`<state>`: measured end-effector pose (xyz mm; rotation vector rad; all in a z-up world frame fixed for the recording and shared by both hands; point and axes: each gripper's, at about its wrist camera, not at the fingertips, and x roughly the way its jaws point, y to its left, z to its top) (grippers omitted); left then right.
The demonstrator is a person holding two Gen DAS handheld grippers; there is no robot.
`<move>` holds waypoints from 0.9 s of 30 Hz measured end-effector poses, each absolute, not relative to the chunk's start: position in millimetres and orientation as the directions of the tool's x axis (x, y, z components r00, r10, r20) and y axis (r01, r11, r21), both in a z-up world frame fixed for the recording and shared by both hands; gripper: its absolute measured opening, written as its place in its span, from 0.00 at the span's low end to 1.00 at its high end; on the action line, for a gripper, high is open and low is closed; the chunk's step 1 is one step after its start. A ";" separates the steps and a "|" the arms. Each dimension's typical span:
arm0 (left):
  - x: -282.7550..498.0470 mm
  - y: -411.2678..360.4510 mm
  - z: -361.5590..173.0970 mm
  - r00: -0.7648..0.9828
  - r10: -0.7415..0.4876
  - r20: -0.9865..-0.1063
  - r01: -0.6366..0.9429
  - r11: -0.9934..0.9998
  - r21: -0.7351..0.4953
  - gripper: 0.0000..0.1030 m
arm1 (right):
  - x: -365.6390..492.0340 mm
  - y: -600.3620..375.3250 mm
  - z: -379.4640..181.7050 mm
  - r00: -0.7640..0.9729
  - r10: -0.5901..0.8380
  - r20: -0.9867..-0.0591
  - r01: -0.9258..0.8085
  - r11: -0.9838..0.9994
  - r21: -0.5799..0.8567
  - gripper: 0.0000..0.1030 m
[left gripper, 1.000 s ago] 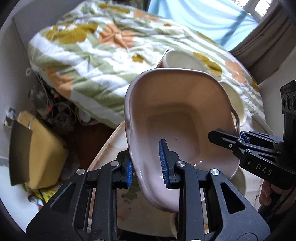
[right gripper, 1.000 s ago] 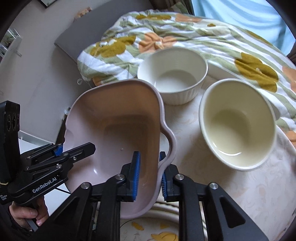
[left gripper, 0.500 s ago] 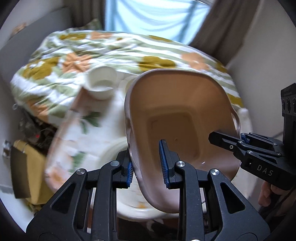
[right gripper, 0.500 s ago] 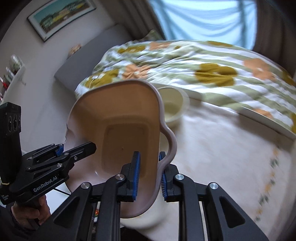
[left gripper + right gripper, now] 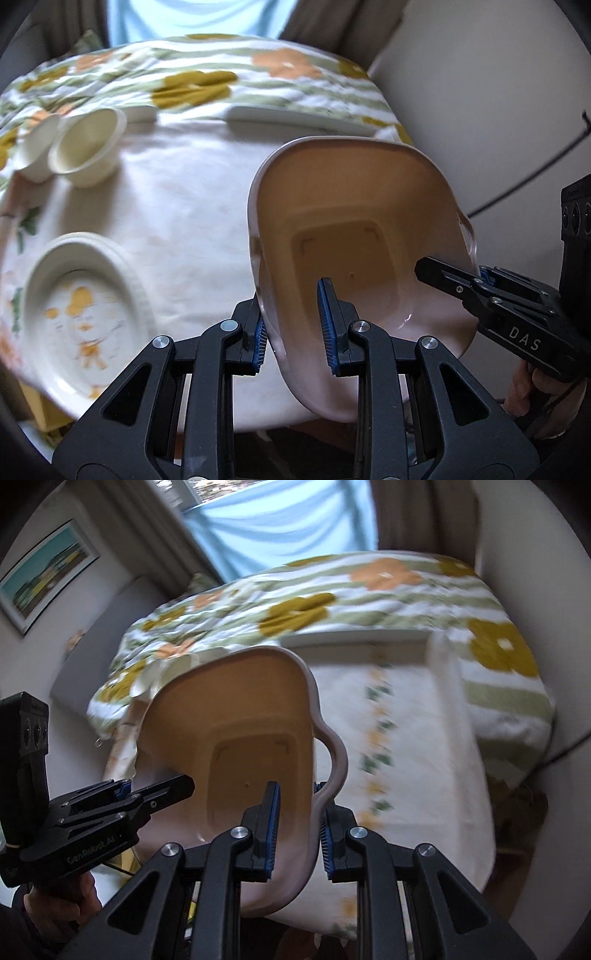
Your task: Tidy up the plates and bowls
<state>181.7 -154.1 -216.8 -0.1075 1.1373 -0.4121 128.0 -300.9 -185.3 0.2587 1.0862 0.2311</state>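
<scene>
Both grippers hold a pink squarish dish (image 5: pixel 354 236) with handle lugs in the air above the table. My left gripper (image 5: pixel 295 332) is shut on its left rim; the same gripper (image 5: pixel 155 794) shows at the left of the right wrist view. My right gripper (image 5: pixel 297 834) is shut on the opposite wall of the pink dish (image 5: pixel 236 738), beside its handle; it (image 5: pixel 472 280) enters the left wrist view from the right. On the table sit a floral oval plate (image 5: pixel 77 325) at the near left and two cream bowls (image 5: pixel 86 151) at the far left.
The table (image 5: pixel 184 221) carries a pale floral cloth. A flat white plate (image 5: pixel 295 118) lies at its far edge, against a bed with a flowered quilt (image 5: pixel 332 602). A wall and a dark cable (image 5: pixel 535 173) stand to the right. A hand (image 5: pixel 59 904) grips the left tool.
Both grippers have swept sideways across the table with the pink dish between them. The bowls have slid from the centre of view to the far left, and the oval plate has come into sight.
</scene>
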 end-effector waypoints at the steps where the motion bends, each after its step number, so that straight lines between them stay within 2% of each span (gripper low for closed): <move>1: 184.3 -158.1 -222.1 0.350 -0.373 -0.860 0.272 0.918 -0.287 0.21 | 127.4 -306.6 -191.9 0.445 0.302 -0.843 -0.043 0.947 0.317 0.18; 6: 195.0 -183.1 -254.8 0.308 -0.379 -0.873 0.292 0.911 -0.292 0.21 | 129.2 -329.9 -231.8 0.427 0.292 -0.856 0.026 0.942 0.335 0.18; 13: 197.7 -197.2 -286.8 0.281 -0.353 -0.893 0.300 0.916 -0.267 0.21 | 127.8 -340.4 -260.1 0.433 0.290 -0.853 0.037 0.940 0.339 0.18; 23: 200.6 -210.4 -295.8 0.302 -0.276 -0.913 0.324 0.930 -0.174 0.22 | 123.8 -346.1 -270.9 0.428 0.307 -0.850 0.068 0.927 0.369 0.18; 27: 203.4 -214.7 -300.8 0.293 -0.249 -0.923 0.326 0.934 -0.148 0.22 | 123.6 -354.0 -274.3 0.447 0.346 -0.825 0.109 0.894 0.434 0.18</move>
